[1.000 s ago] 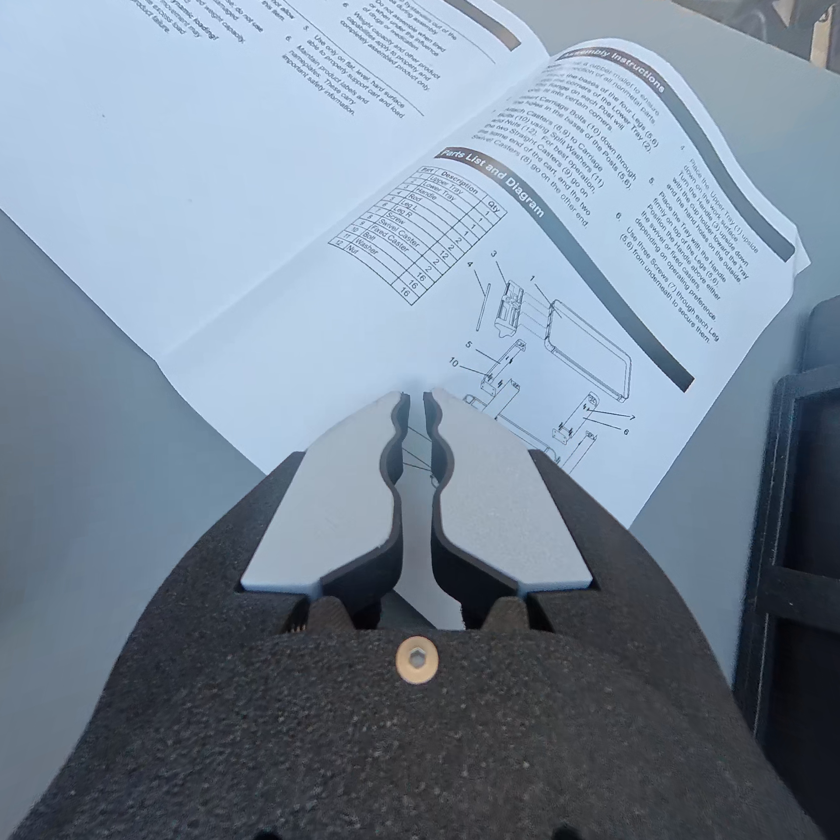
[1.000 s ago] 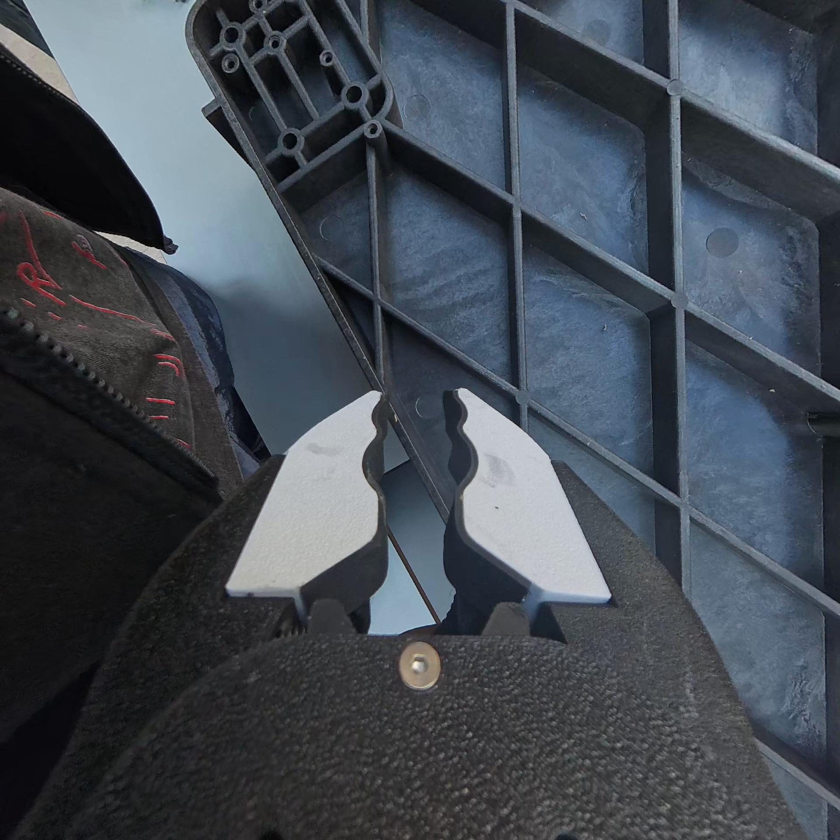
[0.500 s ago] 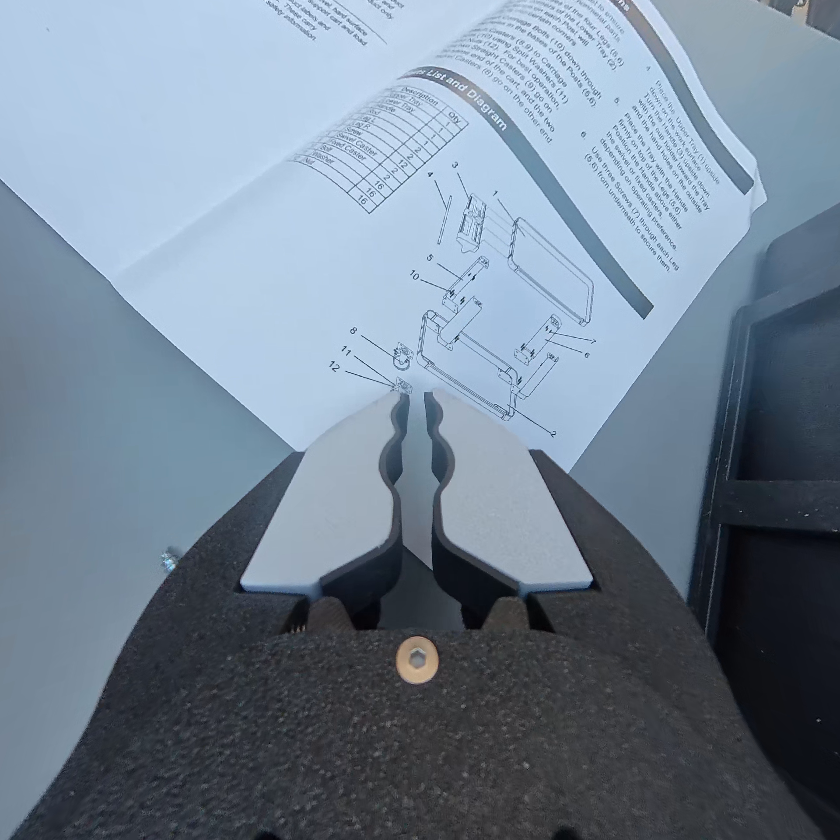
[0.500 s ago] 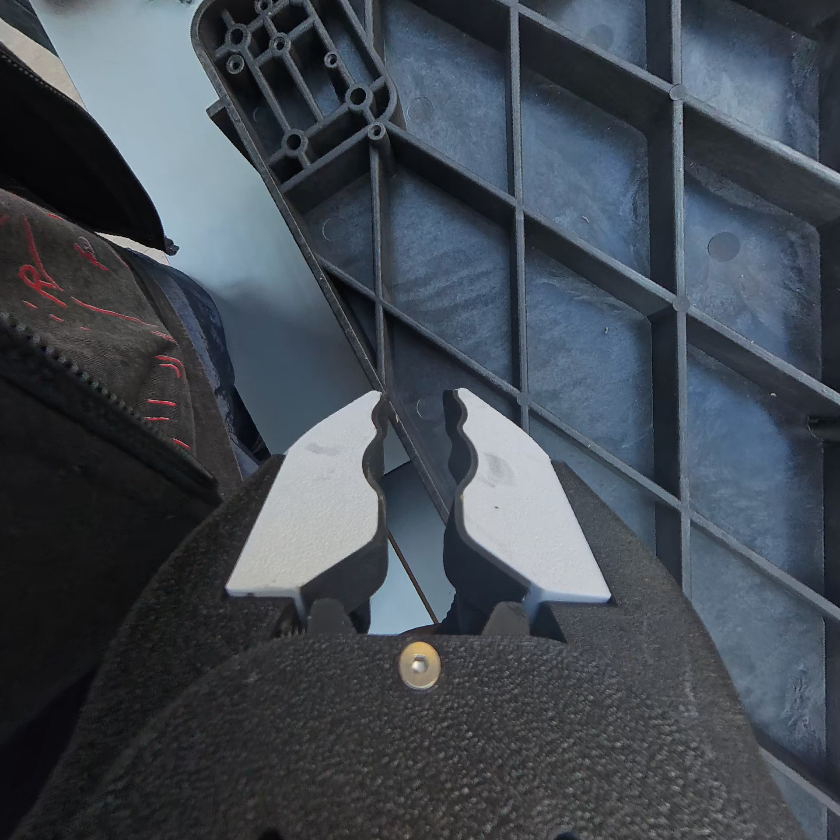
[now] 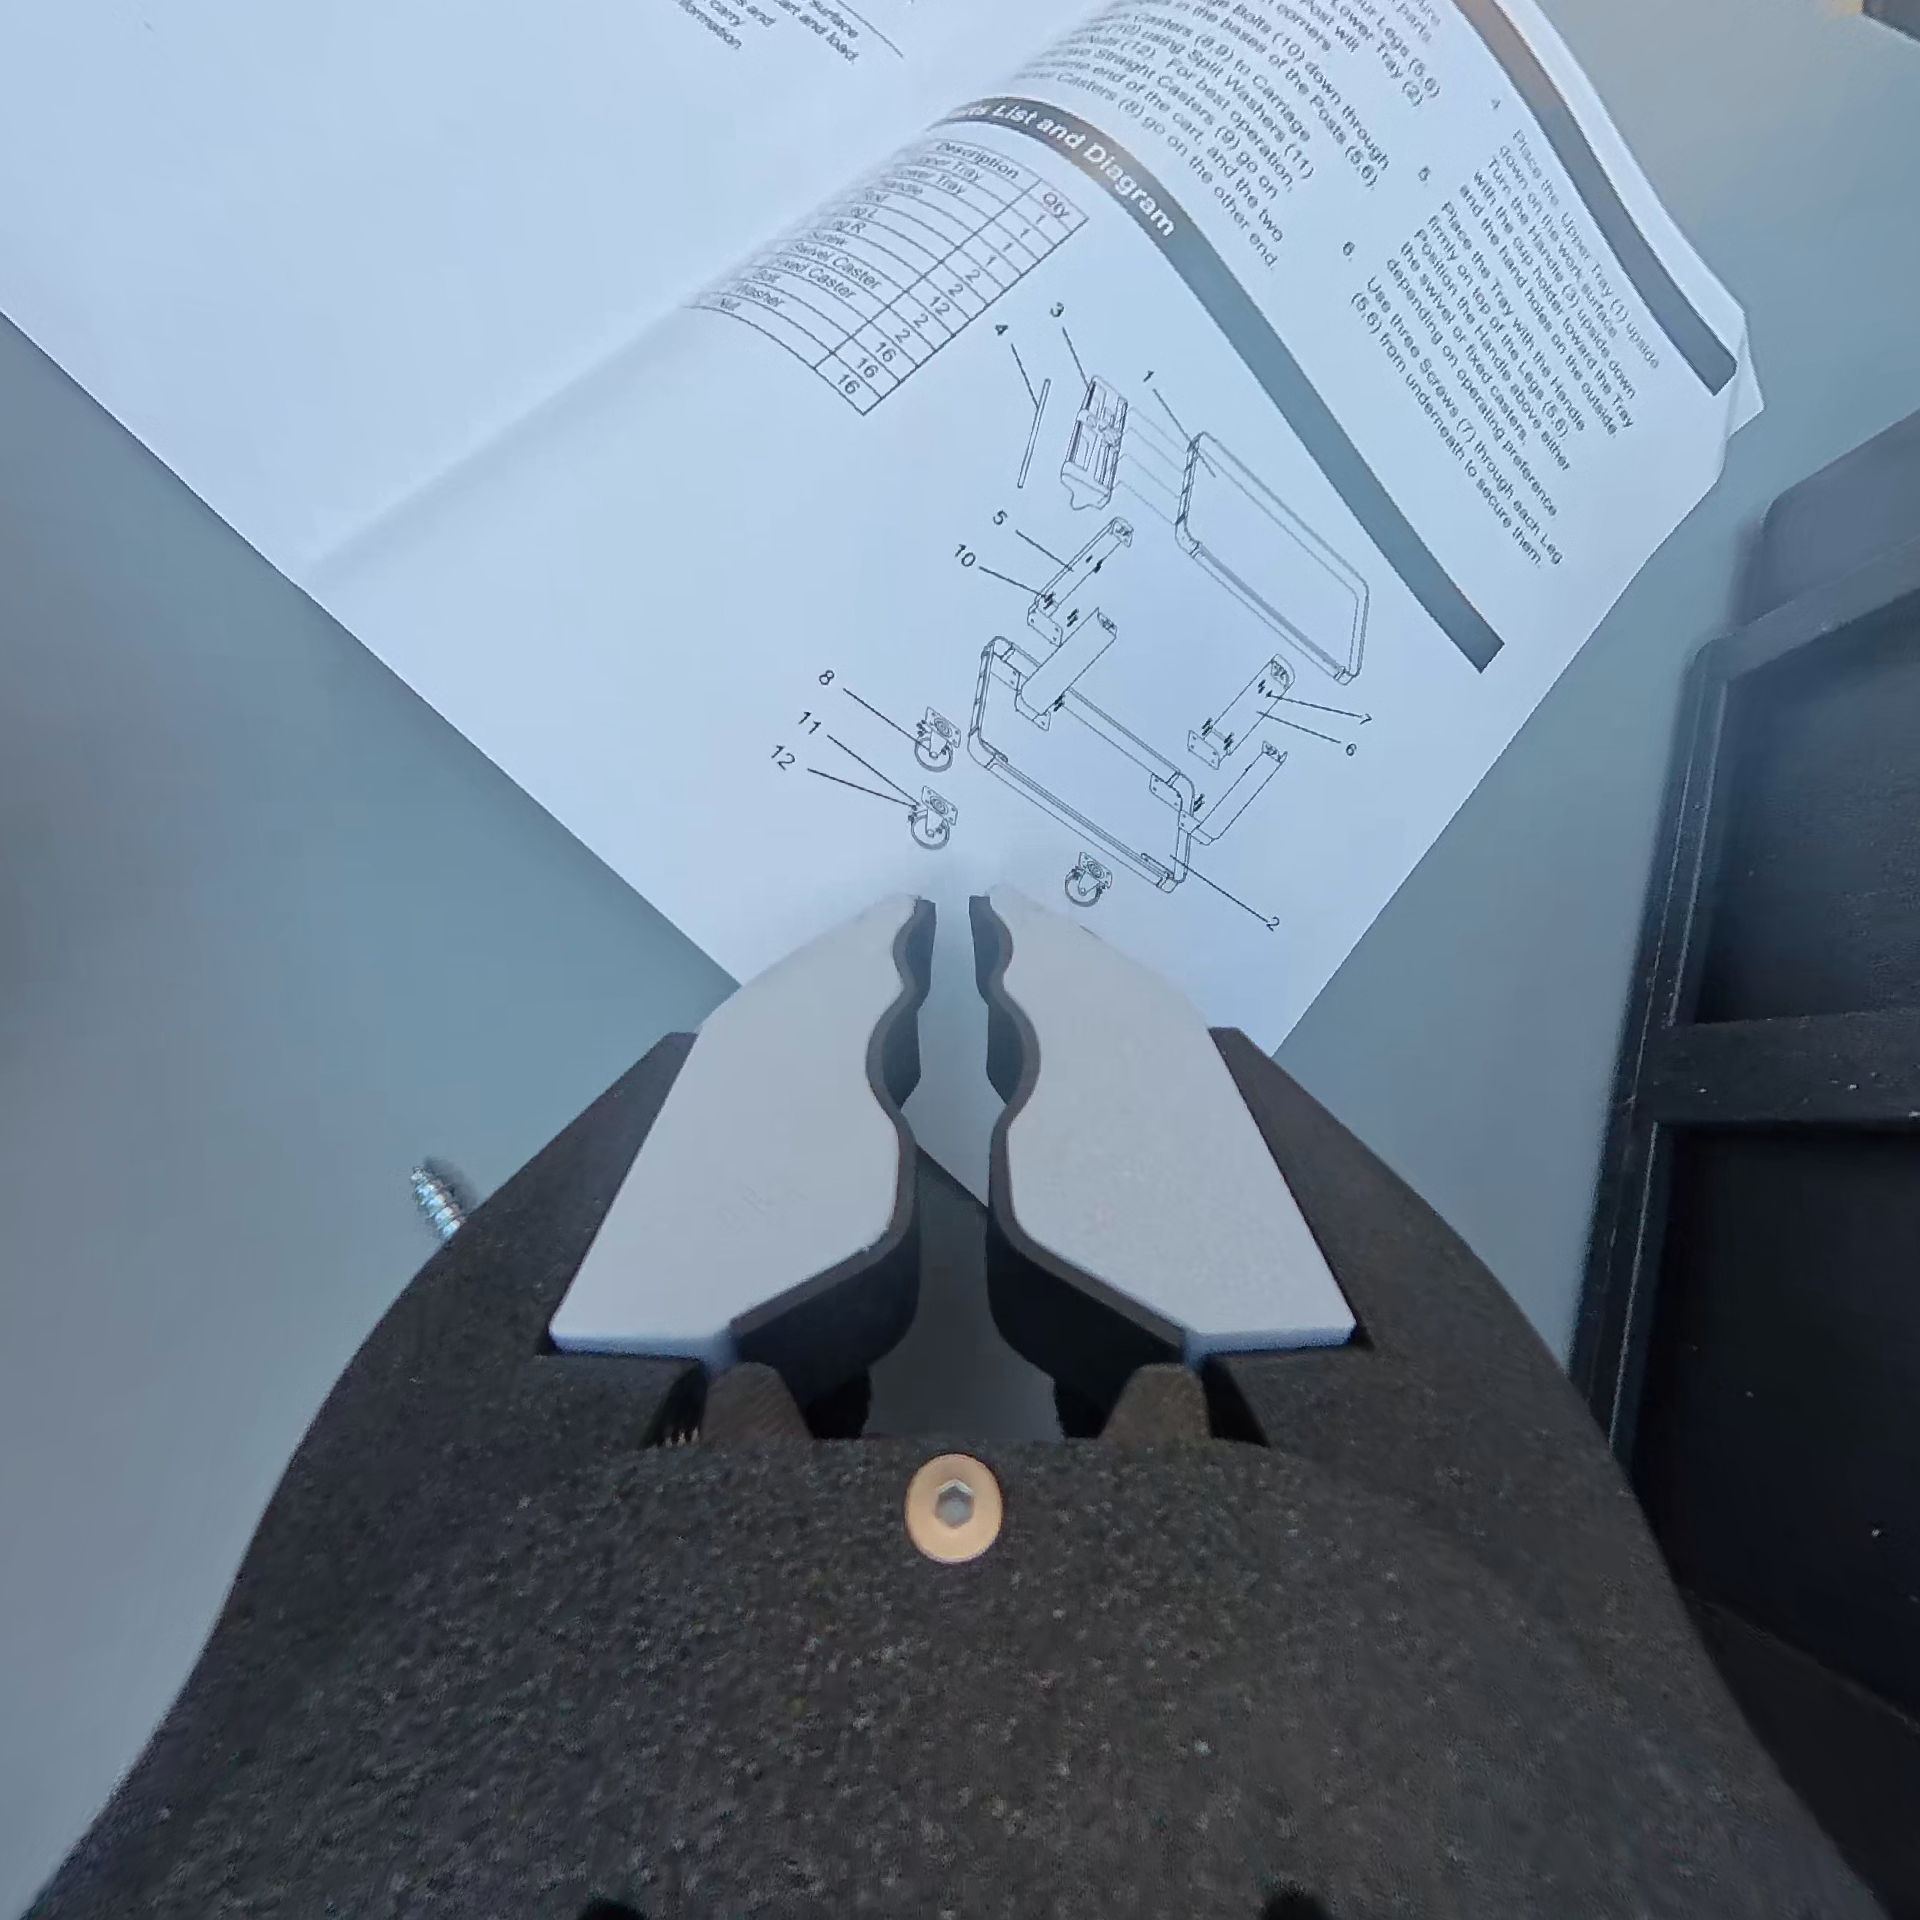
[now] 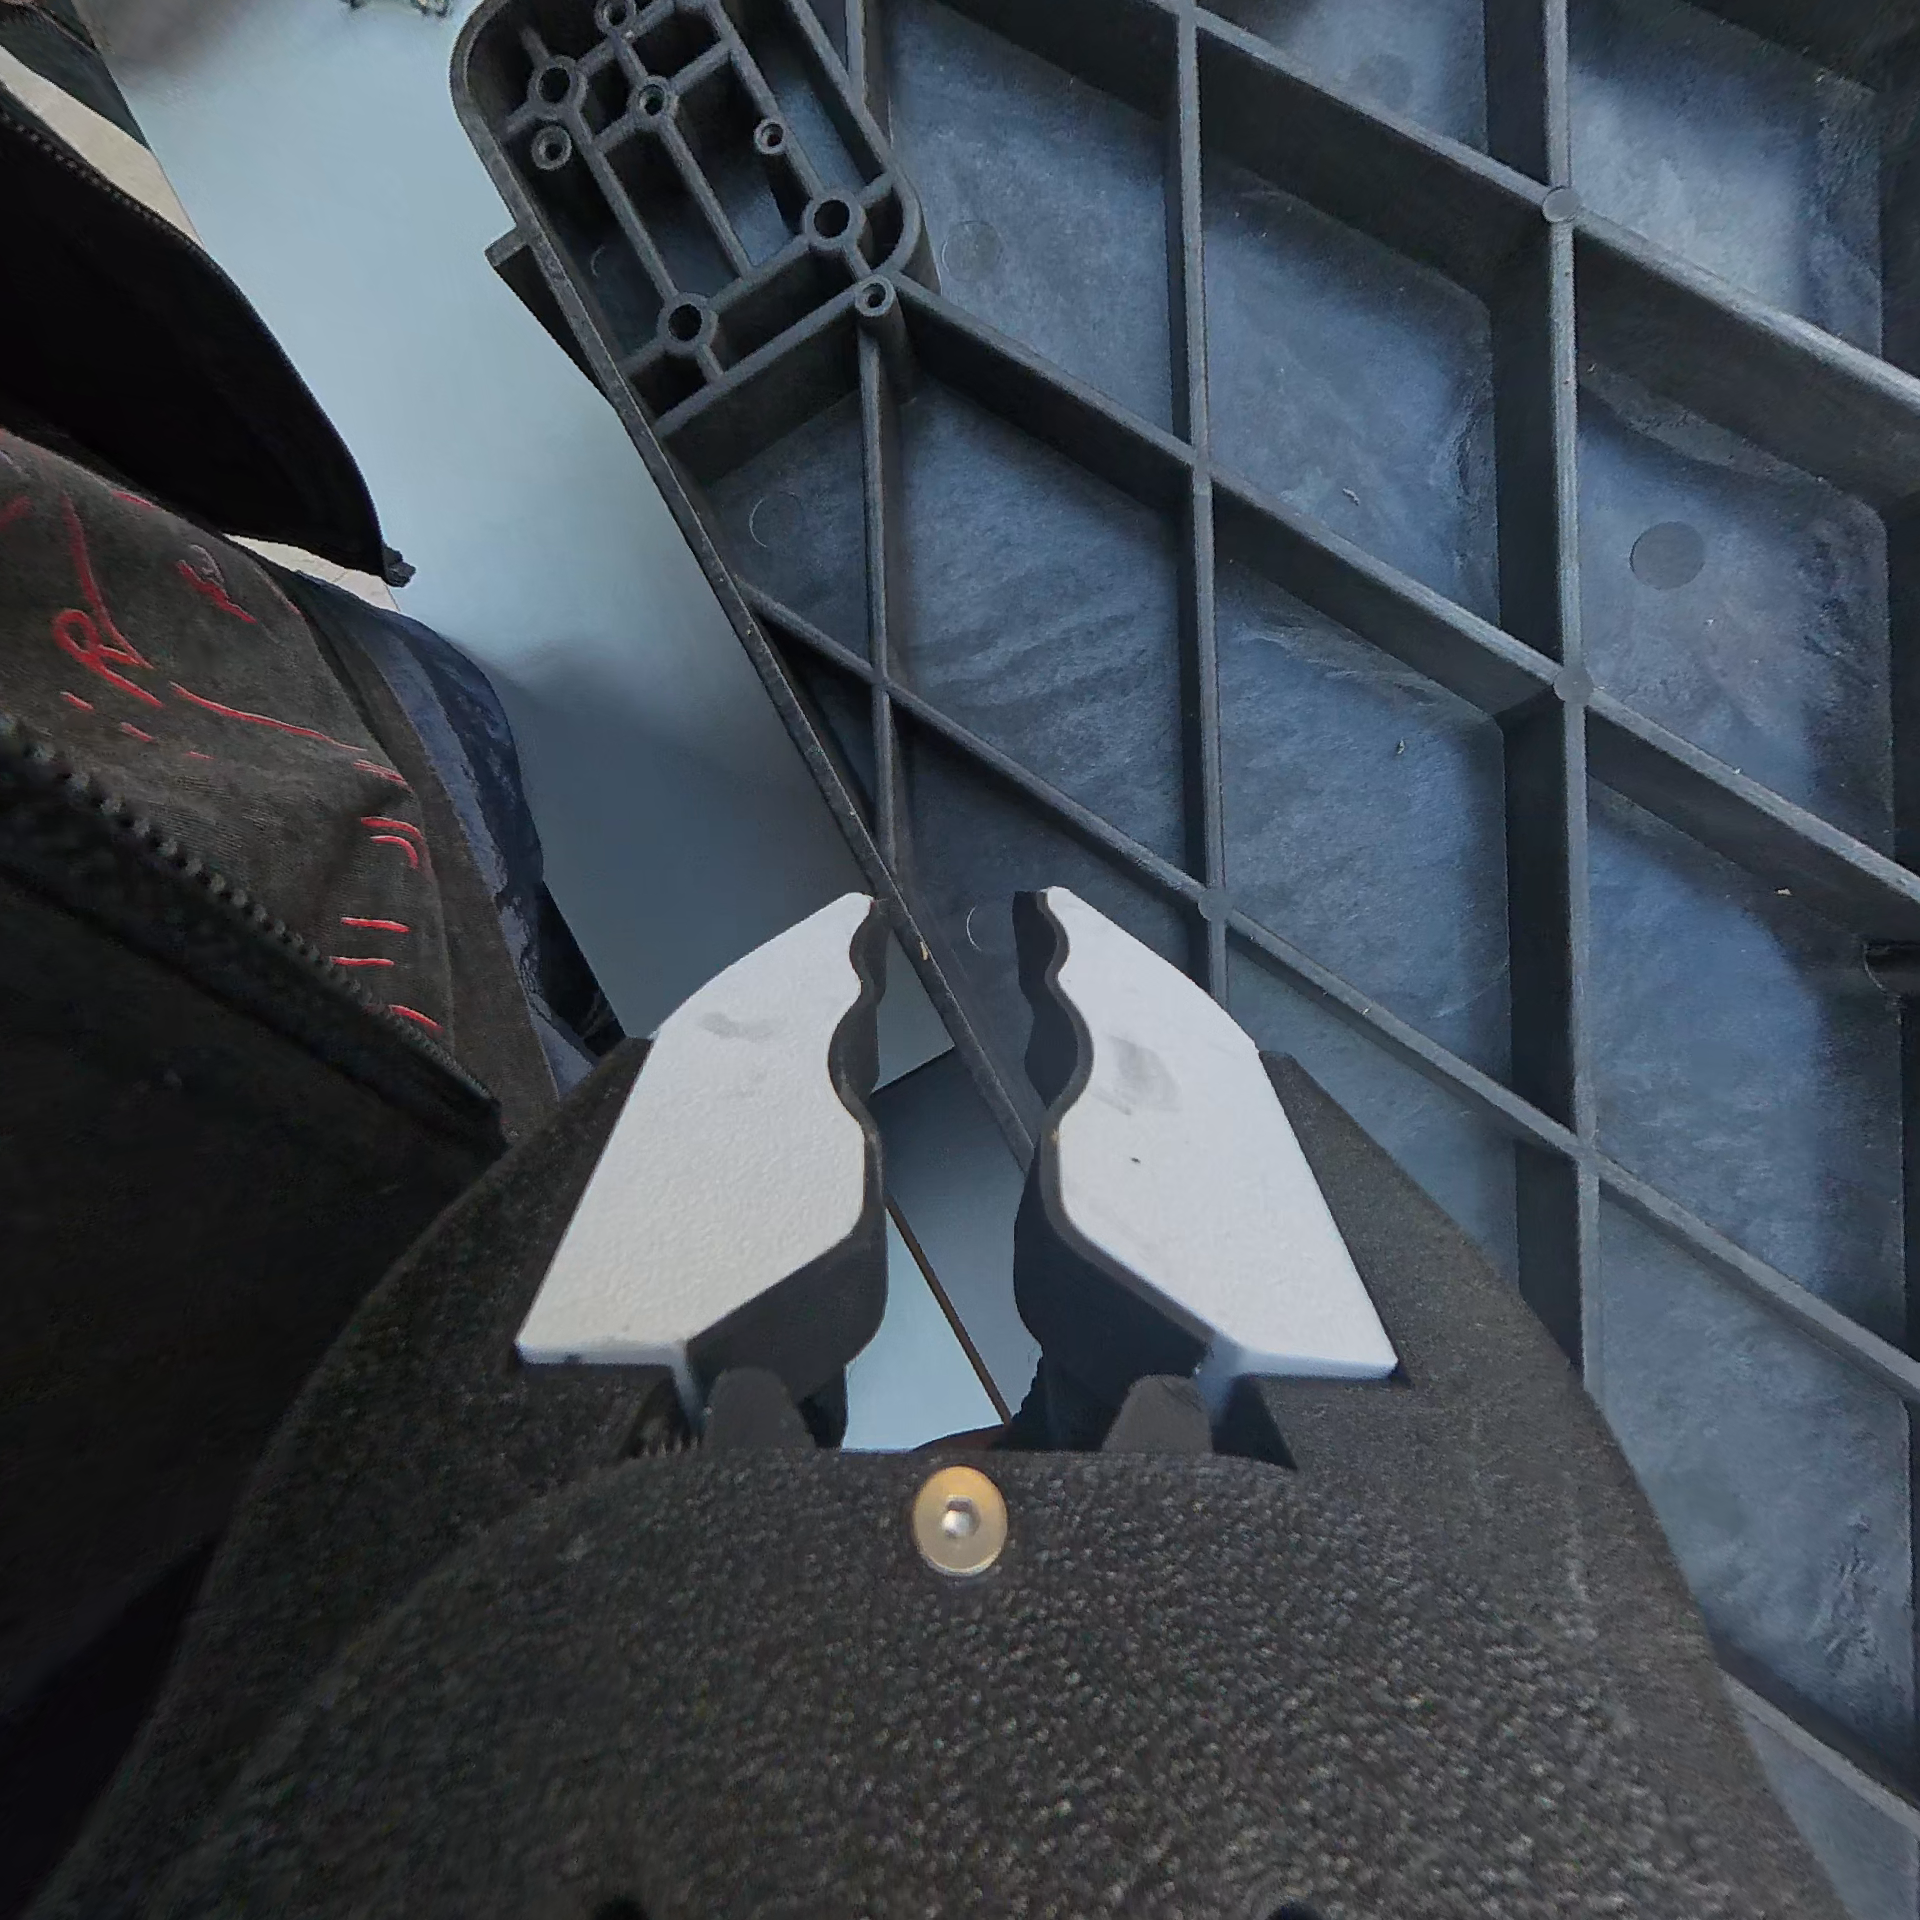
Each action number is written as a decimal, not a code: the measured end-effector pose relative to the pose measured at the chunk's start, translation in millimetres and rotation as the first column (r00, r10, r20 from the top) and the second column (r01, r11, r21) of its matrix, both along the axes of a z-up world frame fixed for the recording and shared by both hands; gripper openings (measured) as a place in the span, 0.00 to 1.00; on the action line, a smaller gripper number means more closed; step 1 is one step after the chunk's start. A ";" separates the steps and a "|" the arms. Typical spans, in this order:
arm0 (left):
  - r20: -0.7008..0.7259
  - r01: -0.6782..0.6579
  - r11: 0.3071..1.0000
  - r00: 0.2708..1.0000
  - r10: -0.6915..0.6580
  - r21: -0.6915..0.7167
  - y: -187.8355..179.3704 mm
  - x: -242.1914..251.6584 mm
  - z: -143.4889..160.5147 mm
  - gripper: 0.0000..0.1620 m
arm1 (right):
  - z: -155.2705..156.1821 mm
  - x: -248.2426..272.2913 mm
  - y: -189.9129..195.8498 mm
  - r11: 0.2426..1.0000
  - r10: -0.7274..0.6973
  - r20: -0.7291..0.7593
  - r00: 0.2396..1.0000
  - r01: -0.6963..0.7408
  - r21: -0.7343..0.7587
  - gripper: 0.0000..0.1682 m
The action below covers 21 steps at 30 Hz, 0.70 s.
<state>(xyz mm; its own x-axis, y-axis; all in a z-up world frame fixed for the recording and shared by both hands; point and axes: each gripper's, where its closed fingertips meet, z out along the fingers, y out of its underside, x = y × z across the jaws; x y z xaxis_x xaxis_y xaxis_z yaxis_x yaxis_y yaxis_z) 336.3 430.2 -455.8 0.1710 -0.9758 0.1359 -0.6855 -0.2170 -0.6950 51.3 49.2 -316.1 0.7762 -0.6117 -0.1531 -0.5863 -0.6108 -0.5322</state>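
Note:
My left gripper [image 5: 945,902] is shut with only a thin slit between its jaws and holds nothing. It hovers over the near corner of an open white instruction sheet [image 5: 727,468] with a parts diagram, lying on the grey table [image 5: 208,831]. My right gripper [image 6: 945,899] straddles the thin rim of an upturned black plastic tray [image 6: 1351,727]. The rim runs slantwise between the fingers and touches both. The tray's ribbed underside fills the right of the view. A corner mount with several holes [image 6: 686,187] lies ahead.
A small silver screw [image 5: 436,1200] lies on the table beside the left gripper's body. The black tray's edge [image 5: 1787,935] stands at the right of the left wrist view. A person's dark clothing with red marks [image 6: 156,727] is close on the left of the right gripper. My right tips are about 55 centimetres from the small silver screw [image 5: 436,1200], my left tips only 9 centimetres.
The left gripper has drawn back along the sheet, so more of the diagram shows and the screw has come into view. The right gripper has barely moved.

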 end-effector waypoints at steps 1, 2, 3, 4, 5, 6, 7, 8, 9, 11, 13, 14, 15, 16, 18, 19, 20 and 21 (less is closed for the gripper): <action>-0.002 0.001 1.000 1.000 -0.001 0.000 -0.4 -2.2 -0.6 0.04 | -0.1 -0.4 0.0 1.000 0.000 0.000 1.000 0.000 0.000 0.14; -0.004 0.002 1.000 1.000 -0.002 -0.001 -0.9 -4.0 -1.1 0.04 | -0.1 -0.9 0.1 1.000 0.000 0.000 1.000 0.000 0.001 0.14; -0.005 0.003 1.000 1.000 -0.003 -0.001 -1.4 -5.9 -1.4 0.05 | -0.2 -1.2 0.2 1.000 0.001 0.000 1.000 -0.001 0.001 0.14; -0.005 0.005 1.000 1.000 -0.005 -0.002 -2.0 -7.5 -1.6 0.05 | -0.3 -1.5 0.5 1.000 0.002 0.000 1.000 -0.002 0.001 0.14; -0.005 0.007 1.000 1.000 -0.007 -0.001 -2.7 -9.0 -1.7 0.05 | -0.4 -1.7 0.6 1.000 0.002 -0.001 1.000 -0.002 0.002 0.14; -0.006 0.008 1.000 1.000 -0.008 -0.002 -3.4 -10.3 -1.9 0.05 | -0.3 -2.0 0.9 1.000 0.003 -0.001 1.000 -0.003 0.002 0.14; -0.007 0.010 1.000 1.000 -0.010 -0.002 -4.0 -11.6 -2.1 0.05 | -0.3 -2.1 1.1 1.000 0.005 0.000 1.000 -0.005 0.003 0.14; -0.007 0.011 1.000 1.000 -0.011 -0.003 -4.6 -12.8 -2.3 0.05 | -0.3 -2.3 1.2 1.000 0.005 0.000 1.000 -0.005 0.003 0.14; -0.009 0.012 1.000 1.000 -0.012 -0.003 -4.9 -13.9 -2.6 0.05 | -0.4 -2.4 1.2 1.000 0.006 0.000 1.000 -0.006 0.003 0.14; -0.008 0.015 1.000 1.000 -0.015 -0.005 -6.0 -15.2 -2.7 0.05 | -0.2 -2.5 1.2 1.000 0.006 0.001 1.000 -0.006 0.004 0.14; -0.006 0.020 1.000 1.000 -0.020 -0.006 -7.5 -15.6 -2.6 0.06 | -0.2 -2.9 0.6 1.000 0.007 0.001 1.000 -0.007 0.004 0.14; -0.005 0.025 1.000 1.000 -0.025 -0.005 -8.5 -15.5 -2.4 0.06 | -0.2 -3.1 0.3 1.000 0.006 0.001 1.000 -0.006 0.004 0.14; -0.006 0.033 0.999 0.999 -0.033 -0.003 -9.7 -15.4 -2.4 0.06 | -0.3 -3.4 0.0 1.000 0.006 0.001 1.000 -0.006 0.004 0.14; -0.008 0.041 0.999 0.999 -0.041 0.001 -11.2 -15.3 -2.5 0.07 | -0.4 -3.8 -0.2 1.000 0.006 0.000 1.000 -0.006 0.004 0.14; -0.011 0.060 0.998 0.998 -0.060 0.008 -14.5 -14.9 -2.9 0.07 | -0.7 -4.5 -0.7 1.000 0.006 -0.001 1.000 -0.006 0.004 0.14; -0.013 0.070 0.997 0.997 -0.070 0.012 -16.3 -15.0 -3.3 0.07 | -0.8 -4.9 -0.9 1.000 0.006 -0.001 1.000 -0.006 0.004 0.14; -0.015 0.080 0.997 0.997 -0.079 0.016 -18.0 -15.1 -3.5 0.07 | -0.9 -5.2 -1.1 1.000 0.006 -0.001 1.000 -0.006 0.004 0.14; -0.018 0.089 0.996 0.996 -0.088 0.019 -19.9 -15.2 -3.9 0.07 | -1.0 -5.4 -1.3 1.000 0.006 -0.001 1.000 -0.006 0.004 0.14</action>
